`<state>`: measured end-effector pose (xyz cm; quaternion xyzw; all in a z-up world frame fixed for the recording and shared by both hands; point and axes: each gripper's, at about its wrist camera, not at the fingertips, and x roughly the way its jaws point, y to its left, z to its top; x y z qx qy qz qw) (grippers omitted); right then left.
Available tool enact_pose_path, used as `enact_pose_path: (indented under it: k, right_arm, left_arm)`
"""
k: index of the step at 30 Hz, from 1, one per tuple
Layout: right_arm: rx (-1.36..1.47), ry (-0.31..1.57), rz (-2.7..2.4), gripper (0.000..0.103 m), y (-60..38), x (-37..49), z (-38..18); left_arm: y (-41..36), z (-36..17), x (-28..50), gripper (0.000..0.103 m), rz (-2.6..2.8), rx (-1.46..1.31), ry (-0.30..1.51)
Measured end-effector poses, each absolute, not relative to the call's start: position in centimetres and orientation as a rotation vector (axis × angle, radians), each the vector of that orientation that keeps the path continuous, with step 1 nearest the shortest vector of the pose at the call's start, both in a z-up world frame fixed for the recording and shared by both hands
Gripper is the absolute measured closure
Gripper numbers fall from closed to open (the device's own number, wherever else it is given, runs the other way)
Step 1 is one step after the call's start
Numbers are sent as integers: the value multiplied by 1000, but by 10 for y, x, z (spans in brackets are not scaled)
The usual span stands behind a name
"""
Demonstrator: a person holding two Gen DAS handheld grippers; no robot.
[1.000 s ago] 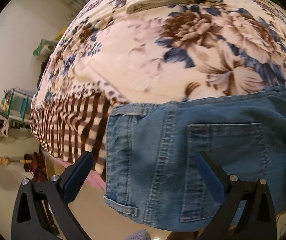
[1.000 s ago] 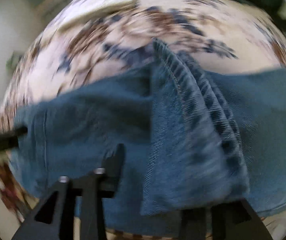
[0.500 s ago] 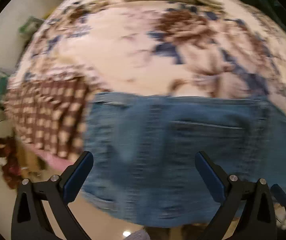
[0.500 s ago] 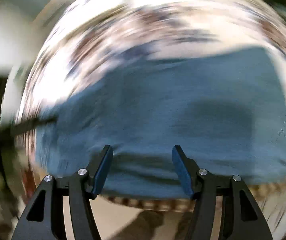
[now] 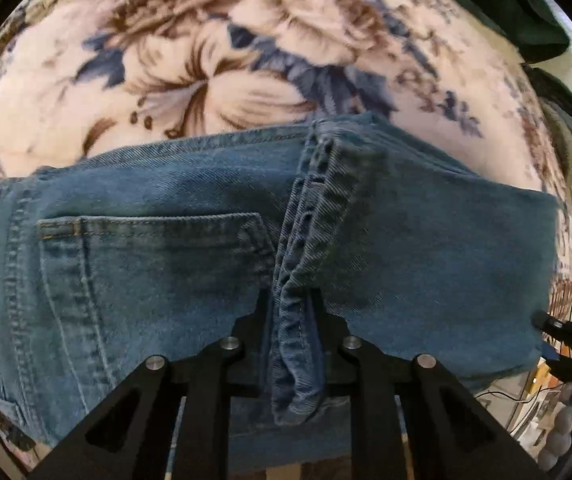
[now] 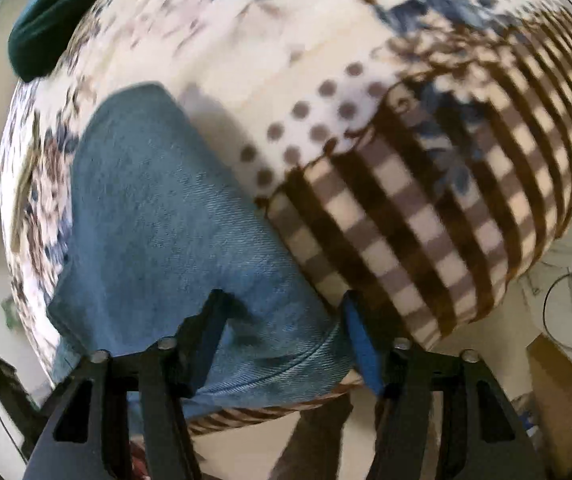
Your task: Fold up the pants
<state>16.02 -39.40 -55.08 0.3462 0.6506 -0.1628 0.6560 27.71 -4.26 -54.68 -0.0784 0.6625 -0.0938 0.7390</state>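
Blue jeans (image 5: pixel 146 264) lie folded on a floral blanket (image 5: pixel 206 80), back pocket up. My left gripper (image 5: pixel 291 320) points steeply down and is shut on the hem of a trouser leg (image 5: pixel 305 216) that is laid across the seat. In the right wrist view the jeans (image 6: pixel 158 208) run to the bed's near edge. There my right gripper (image 6: pixel 282 328) straddles their folded edge. Its jaws are closing with the denim between them, and the blue pad (image 6: pixel 359 344) is at the cloth's side.
The blanket's brown checked border (image 6: pixel 425 220) hangs over the bed edge beside the jeans. Dark green cloth (image 5: pixel 525 20) lies at the far corner of the bed. Floor and cluttered items (image 5: pixel 565 432) show below the edge.
My left gripper went from wide open over the pocket to shut on the trouser-leg hem, moving right along the jeans. My right gripper let go of the leg, swung to the folded end and rolled.
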Motion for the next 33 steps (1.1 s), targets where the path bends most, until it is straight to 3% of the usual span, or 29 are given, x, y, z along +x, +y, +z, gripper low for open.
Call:
enact_pose_path:
  k: [4,11,12,16,19,21,24,30,33]
  right_arm:
    - [620,1475,-344,85,-390,166,-538]
    - [526,1533,-296,82,-389,190,-526]
    - [509,1530,-269,73,-380,195,-521]
    - [442,1483,-173,62,-339,205,-499]
    - [318,1444,-179,58,-310,213,-492]
    - [267,1437,-256,58,-304,218,-488]
    - [353,1402,-308,58,-317,205,-477]
    - [526,1483,-417,55,-360,178,-509]
    - [602,1493,-453,55,-380,163,-518]
  left_arm:
    - [-18,-533,264,98,-244,-361,1478]
    - [-4,-544,239,98,-172,-426,1572]
    - [1,-546,240,97,-170,-467,1583]
    - [13,-537,250,96,-149,-550,1546]
    - [1,-528,262,78,-176,-518,1510]
    - [-9,-529,270,61,-182,-500,1514]
    - [-13,-535,273,50,-191,-493,1521]
    - [-35,-569,273,55,-186,-381,1569]
    - [-42,-557,269,89,-235,-319,1505]
